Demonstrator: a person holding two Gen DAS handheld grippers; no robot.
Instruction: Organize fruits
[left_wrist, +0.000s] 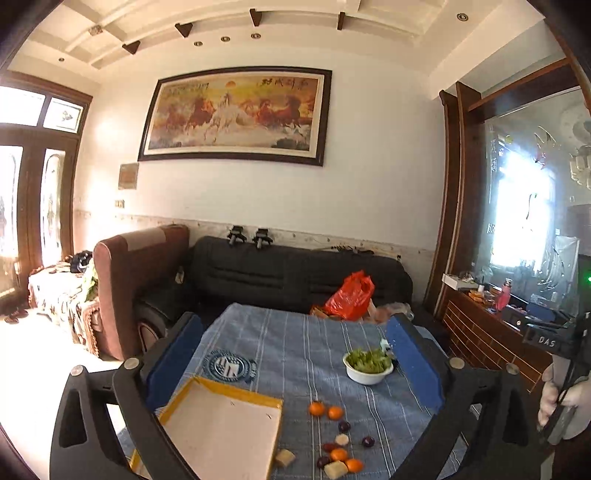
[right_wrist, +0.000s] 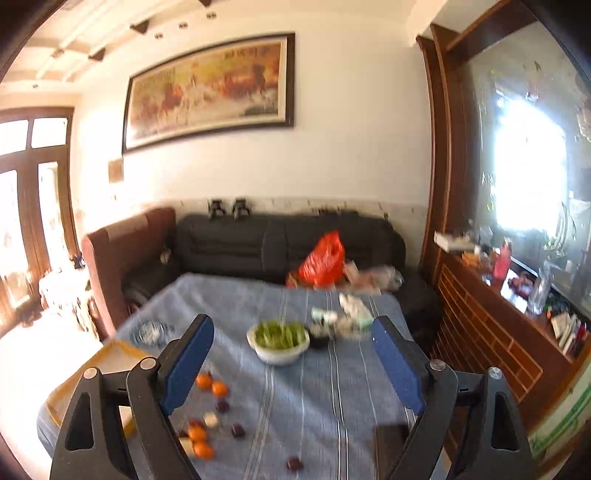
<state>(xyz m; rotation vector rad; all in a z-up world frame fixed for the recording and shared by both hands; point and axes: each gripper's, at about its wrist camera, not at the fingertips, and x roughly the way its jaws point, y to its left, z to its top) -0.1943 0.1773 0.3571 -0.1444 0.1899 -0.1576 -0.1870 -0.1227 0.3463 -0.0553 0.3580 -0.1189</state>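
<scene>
Strong daylight pours through the doors (left_wrist: 33, 192) at left, blowing out the floor (left_wrist: 26, 369). The glass cabinet (right_wrist: 528, 166) glares white. Right wrist view is motion-blurred; left sharper. Fisheye bends edges, corners dark.

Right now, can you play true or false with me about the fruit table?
1. The tray already has fruit in it. False: it holds nothing; the fruit lies on the cloth beside it.
2. The white bowl holds something green. True.
3. The left gripper is squeezing an orange. False: it is open, holding nothing.
4. A red bag sits at the table's far end. True.
5. The right gripper is open. True.
</scene>
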